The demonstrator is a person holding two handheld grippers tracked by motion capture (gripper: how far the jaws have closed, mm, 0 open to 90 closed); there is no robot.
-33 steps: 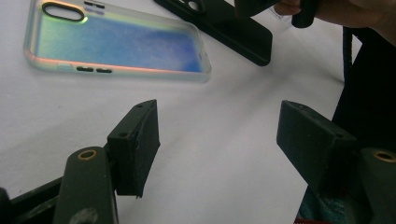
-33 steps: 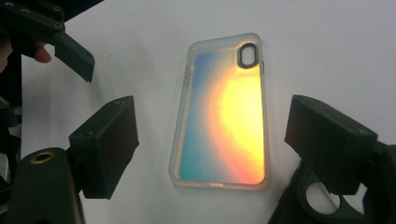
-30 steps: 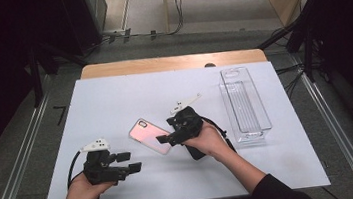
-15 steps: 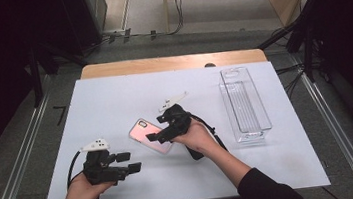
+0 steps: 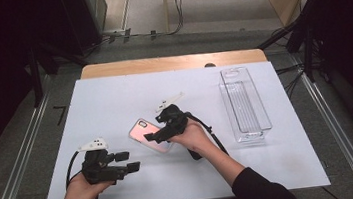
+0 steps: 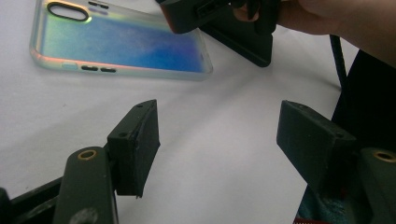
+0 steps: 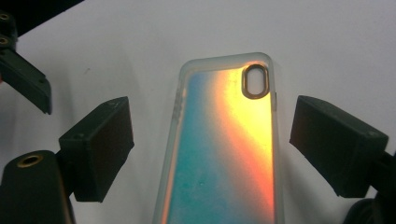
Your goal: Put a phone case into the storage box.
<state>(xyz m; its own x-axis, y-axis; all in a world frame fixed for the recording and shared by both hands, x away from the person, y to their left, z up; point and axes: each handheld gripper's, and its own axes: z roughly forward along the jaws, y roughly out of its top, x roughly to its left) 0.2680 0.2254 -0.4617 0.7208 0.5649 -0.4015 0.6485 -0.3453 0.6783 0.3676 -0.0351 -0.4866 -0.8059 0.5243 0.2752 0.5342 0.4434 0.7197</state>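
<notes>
An iridescent pink phone case point(image 5: 144, 132) lies flat in the middle of the white table point(image 5: 114, 96). My right gripper point(image 5: 157, 135) is over its right end, pointing left along it. In the right gripper view the case point(image 7: 224, 154) runs up between the two jaws of that gripper point(image 7: 210, 135), with gaps on both sides; the jaws have just been opening and the pads do not press on it. My left gripper point(image 5: 127, 161) rests near the front left, open and empty point(image 6: 217, 135), facing the case point(image 6: 121, 44) and the right gripper point(image 6: 219, 18).
A clear, long plastic tray point(image 5: 241, 135) stands at the right of the table. A wooden edge point(image 5: 170, 62) runs along the back. The left gripper's jaw point(image 7: 23, 79) shows at the upper left of the right gripper view.
My right gripper has slid left from beside the case to over its right end, and its jaws stand wider. The left hand has stayed in place.
</notes>
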